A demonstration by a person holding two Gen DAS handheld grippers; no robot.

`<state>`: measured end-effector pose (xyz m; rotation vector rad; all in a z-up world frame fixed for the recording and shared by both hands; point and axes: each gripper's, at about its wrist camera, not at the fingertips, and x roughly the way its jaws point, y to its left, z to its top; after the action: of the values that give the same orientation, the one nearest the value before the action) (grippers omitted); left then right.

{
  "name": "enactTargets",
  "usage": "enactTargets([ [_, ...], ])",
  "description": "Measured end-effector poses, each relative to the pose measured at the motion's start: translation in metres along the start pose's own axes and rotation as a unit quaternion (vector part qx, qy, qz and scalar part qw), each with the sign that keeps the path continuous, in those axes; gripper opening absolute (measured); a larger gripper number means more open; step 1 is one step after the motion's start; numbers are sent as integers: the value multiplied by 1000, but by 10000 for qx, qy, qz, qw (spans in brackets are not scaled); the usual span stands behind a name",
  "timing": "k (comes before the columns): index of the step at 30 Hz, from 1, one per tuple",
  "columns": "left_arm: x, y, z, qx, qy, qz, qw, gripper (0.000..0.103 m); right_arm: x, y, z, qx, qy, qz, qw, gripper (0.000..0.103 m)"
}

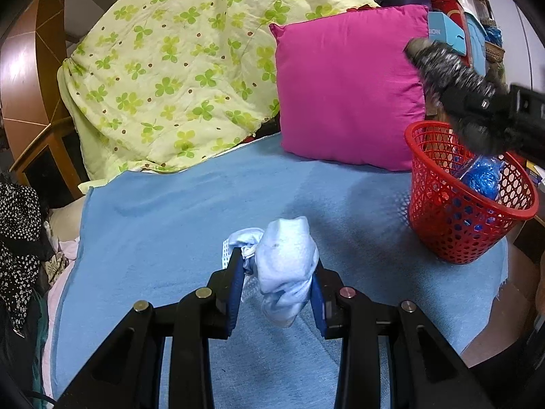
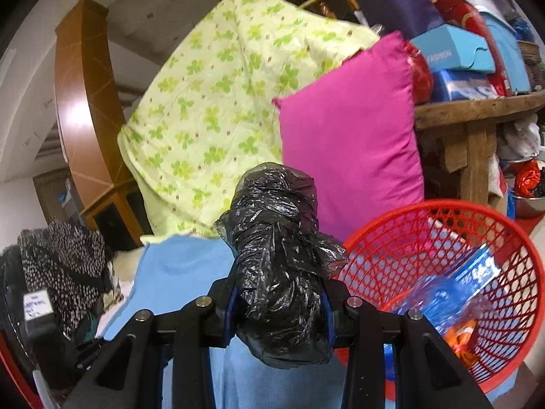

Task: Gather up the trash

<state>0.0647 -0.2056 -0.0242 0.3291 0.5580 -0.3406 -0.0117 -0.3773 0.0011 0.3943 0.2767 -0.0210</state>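
My left gripper (image 1: 277,272) is shut on a crumpled pale blue wad of tissue or cloth (image 1: 286,266), held just above the blue blanket (image 1: 177,211). My right gripper (image 2: 277,293) is shut on a crumpled black plastic bag (image 2: 277,266). In the left wrist view the right gripper (image 1: 477,102) hangs over the rim of the red mesh basket (image 1: 470,211), with the black bag (image 1: 439,64) sticking out up and left. The basket (image 2: 442,235) holds blue plastic wrappers (image 2: 466,283) and an orange scrap (image 2: 460,337).
A magenta pillow (image 1: 347,88) leans behind the basket, beside a green clover-print quilt (image 1: 177,68). A wooden shelf (image 2: 477,109) with boxes stands at the right. Black-and-white spotted cloth (image 1: 17,238) lies at the left edge of the bed.
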Motion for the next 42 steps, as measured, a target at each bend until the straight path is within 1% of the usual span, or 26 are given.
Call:
enactTargets([
  [3,-1,-4,-1,17,5,4,10000,37,-11,-5,4,24,-256,-89,9996,42],
  [9,-5,-10,4,24,34,-83,10000,37,-24,-21,12,231,-471,-170,9985,42],
  [13,-11,-20,17,107,-73,-83,9999,37,-33,-38,17,484,-582,-206,9969,42],
  [15,-14,-23,28,60,-93,-192,9998,37,-38,-46,19,578,-648,-238,9959,42],
  [18,-19,-32,48,23,-162,-415,9990,37,-48,-62,23,827,-783,-300,9930,42],
  [22,-23,-50,79,-41,-263,-888,9957,37,-58,-90,27,1294,-919,-434,9864,42],
  [25,-19,-69,105,-64,-279,-1331,9907,38,-61,-109,28,1590,-931,-485,9817,42],
  [27,-18,-82,117,-25,-302,-1509,9881,38,-61,-118,28,1756,-903,-506,9790,42],
  [30,-9,-109,135,116,-290,-1957,9802,38,-56,-134,27,2087,-755,-543,9736,42],
  [31,-5,-116,139,92,-259,-2094,9774,42,-54,-139,26,2197,-703,-549,9715,43],
  [32,-2,-120,141,75,-222,-2200,9752,45,-52,-143,25,2284,-650,-556,9698,48],
  [33,2,-125,143,56,-160,-2306,9729,53,-51,-147,25,2367,-612,-564,9680,61],
  [34,7,-129,144,15,-104,-2359,9717,65,-50,-151,24,2493,-602,-588,9648,68],
  [35,9,-132,144,-48,-101,-2358,9717,69,-50,-152,23,2567,-623,-619,9625,77],
  [36,10,-131,143,-109,-152,-2375,9712,70,-51,-154,23,2615,-657,-636,9608,78],
  [39,12,-127,137,-131,-196,-2388,9708,71,-54,-154,24,2551,-745,-639,9619,78],
  [42,12,-107,126,-144,-186,-2158,9762,71,-56,-147,26,2365,-843,-630,9659,78],
])
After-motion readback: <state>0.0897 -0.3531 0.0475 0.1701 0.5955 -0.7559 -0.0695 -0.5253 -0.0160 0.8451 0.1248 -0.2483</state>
